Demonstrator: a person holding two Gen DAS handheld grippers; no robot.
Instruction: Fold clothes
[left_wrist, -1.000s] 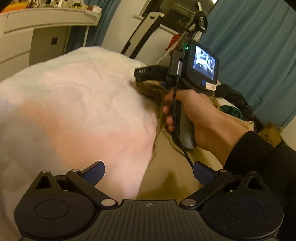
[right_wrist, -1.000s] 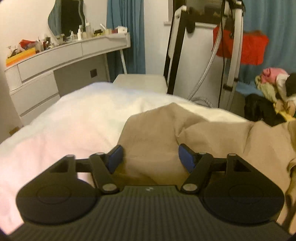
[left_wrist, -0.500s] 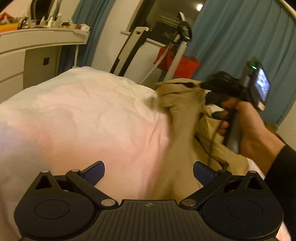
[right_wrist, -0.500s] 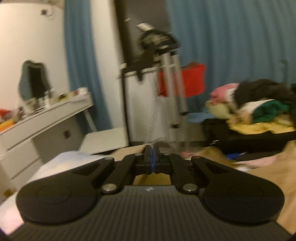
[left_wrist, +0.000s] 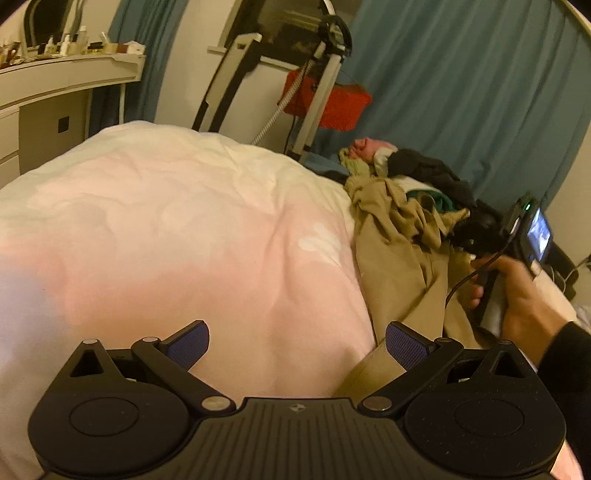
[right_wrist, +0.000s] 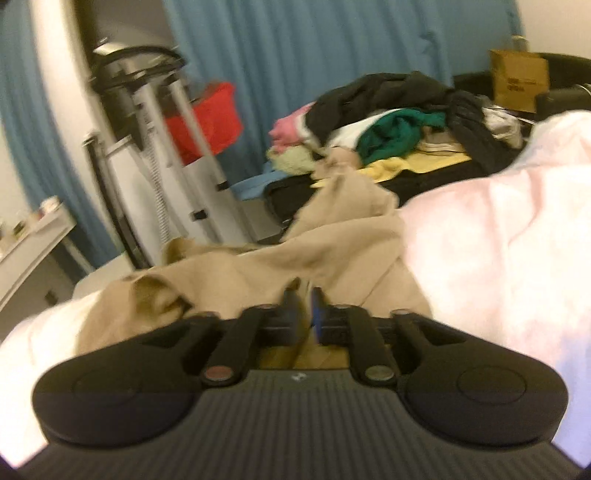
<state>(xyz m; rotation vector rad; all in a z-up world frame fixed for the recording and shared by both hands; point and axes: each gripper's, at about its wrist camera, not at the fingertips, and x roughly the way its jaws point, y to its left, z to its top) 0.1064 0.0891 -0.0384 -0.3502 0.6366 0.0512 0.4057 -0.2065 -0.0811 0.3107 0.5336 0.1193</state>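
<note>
A tan garment (left_wrist: 400, 254) lies crumpled along the right side of the pale pink bed cover (left_wrist: 192, 236). My left gripper (left_wrist: 295, 341) is open and empty, low over the cover, with its right finger at the garment's near edge. My right gripper (right_wrist: 304, 312) is shut on a fold of the tan garment (right_wrist: 343, 247), which stretches away from it across the bed. The right gripper also shows in the left wrist view (left_wrist: 476, 236), held in a hand at the garment's right side.
A pile of mixed clothes (right_wrist: 402, 118) lies beyond the bed's far end, also in the left wrist view (left_wrist: 413, 173). A garment steamer stand (left_wrist: 321, 74) and a red bag (right_wrist: 207, 118) stand before blue curtains. A white dresser (left_wrist: 55, 96) is at the left.
My right gripper closed on the tan garment, lifted it and carried it to the right, dragging the cloth off the middle of the bed. The left gripper stayed open.
</note>
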